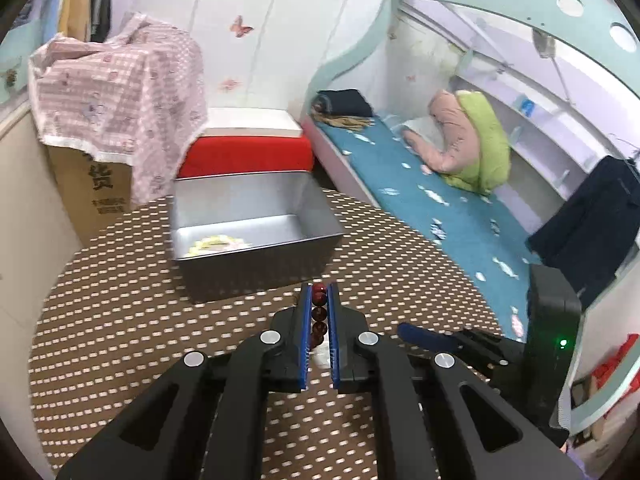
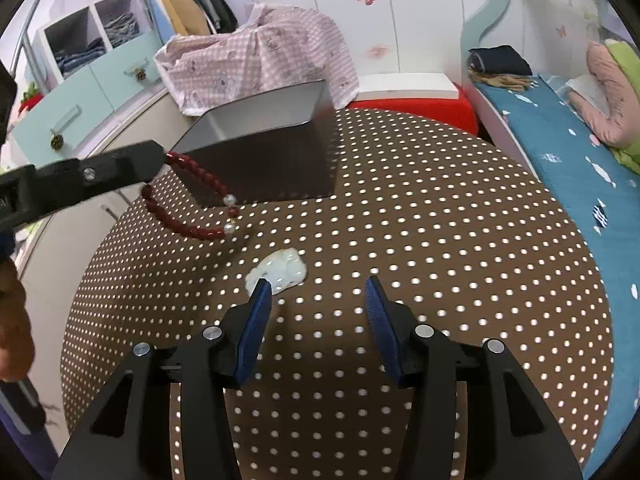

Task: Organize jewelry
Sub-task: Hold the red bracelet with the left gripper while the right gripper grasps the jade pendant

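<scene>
My left gripper (image 1: 319, 292) is shut on a dark red bead bracelet (image 1: 319, 312) and holds it above the table, just in front of the grey metal box (image 1: 256, 268). In the right wrist view the bracelet (image 2: 192, 200) hangs from the left gripper (image 2: 158, 162) beside the box (image 2: 260, 160). A pale yellow bracelet (image 1: 218, 243) lies inside the box. My right gripper (image 2: 318, 286) is open and empty over the table, its left finger right next to a white jade pendant (image 2: 278, 270). It also shows in the left wrist view (image 1: 424, 336).
The round table (image 2: 440, 260) has a brown cloth with white dots. A cardboard box under a pink checked cloth (image 1: 116, 88) and a red stool (image 1: 248, 156) stand behind it. A bed with a blue sheet (image 1: 440, 200) runs along the right.
</scene>
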Action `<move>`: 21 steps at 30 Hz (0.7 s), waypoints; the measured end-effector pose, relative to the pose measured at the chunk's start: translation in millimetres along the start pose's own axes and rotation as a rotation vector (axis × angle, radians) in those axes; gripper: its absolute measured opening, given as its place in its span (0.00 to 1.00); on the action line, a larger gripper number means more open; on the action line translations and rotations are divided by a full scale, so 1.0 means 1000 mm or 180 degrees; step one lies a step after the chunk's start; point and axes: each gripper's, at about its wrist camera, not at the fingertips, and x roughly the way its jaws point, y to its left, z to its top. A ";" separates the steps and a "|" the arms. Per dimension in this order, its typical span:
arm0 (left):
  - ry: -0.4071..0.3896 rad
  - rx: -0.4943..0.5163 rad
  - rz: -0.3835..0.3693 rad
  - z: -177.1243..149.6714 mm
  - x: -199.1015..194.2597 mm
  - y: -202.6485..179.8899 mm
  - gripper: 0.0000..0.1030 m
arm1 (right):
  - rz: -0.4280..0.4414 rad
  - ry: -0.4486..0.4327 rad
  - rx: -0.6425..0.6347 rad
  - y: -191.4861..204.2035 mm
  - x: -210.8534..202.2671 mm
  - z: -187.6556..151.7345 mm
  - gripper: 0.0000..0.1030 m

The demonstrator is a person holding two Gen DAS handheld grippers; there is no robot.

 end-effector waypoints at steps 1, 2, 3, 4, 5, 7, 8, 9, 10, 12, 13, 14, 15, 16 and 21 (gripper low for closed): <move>0.0000 -0.0015 0.0029 -0.001 -0.001 0.003 0.06 | 0.0005 0.0013 -0.0012 0.003 0.002 0.000 0.47; 0.0008 -0.0037 0.0068 -0.003 -0.002 0.008 0.06 | 0.0006 0.0025 -0.0026 0.006 0.005 0.001 0.47; 0.0016 -0.0058 0.0117 -0.005 -0.002 0.012 0.06 | 0.0003 0.0042 -0.0047 0.010 0.008 0.001 0.49; 0.0038 -0.0073 0.0173 -0.008 -0.001 0.016 0.06 | -0.0009 0.0066 -0.0073 0.015 0.012 0.002 0.51; 0.0054 -0.0090 0.0193 -0.011 -0.001 0.020 0.06 | -0.0029 0.0079 -0.0098 0.018 0.015 0.002 0.53; 0.0083 -0.0112 0.0254 -0.015 0.000 0.025 0.06 | -0.0051 0.0110 -0.0148 0.025 0.021 0.002 0.53; 0.0090 -0.0109 0.0280 -0.016 0.000 0.029 0.06 | -0.0058 0.0119 -0.0157 0.026 0.023 0.003 0.53; 0.0093 -0.0118 0.0298 -0.017 0.000 0.031 0.06 | -0.0072 0.0129 -0.0169 0.028 0.026 0.003 0.53; 0.0095 -0.0136 0.0302 -0.019 -0.001 0.033 0.06 | -0.0081 0.0136 -0.0178 0.030 0.029 0.005 0.53; 0.0095 -0.0157 0.0297 -0.022 -0.003 0.038 0.06 | -0.0129 0.0127 -0.0218 0.034 0.032 0.007 0.54; 0.0103 -0.0154 0.0303 -0.023 -0.003 0.040 0.06 | -0.0155 0.0128 -0.0234 0.036 0.034 0.008 0.54; 0.0102 -0.0152 0.0313 -0.025 -0.004 0.039 0.06 | -0.0163 0.0127 -0.0242 0.036 0.035 0.009 0.54; 0.0102 -0.0154 0.0321 -0.026 -0.005 0.040 0.06 | -0.0188 0.0127 -0.0265 0.039 0.036 0.010 0.54; 0.0109 -0.0160 0.0312 -0.026 -0.005 0.041 0.06 | -0.0229 0.0126 -0.0306 0.041 0.038 0.011 0.54; 0.0129 -0.0176 0.0306 -0.027 -0.003 0.046 0.06 | -0.0406 0.0102 -0.0546 0.053 0.042 0.010 0.44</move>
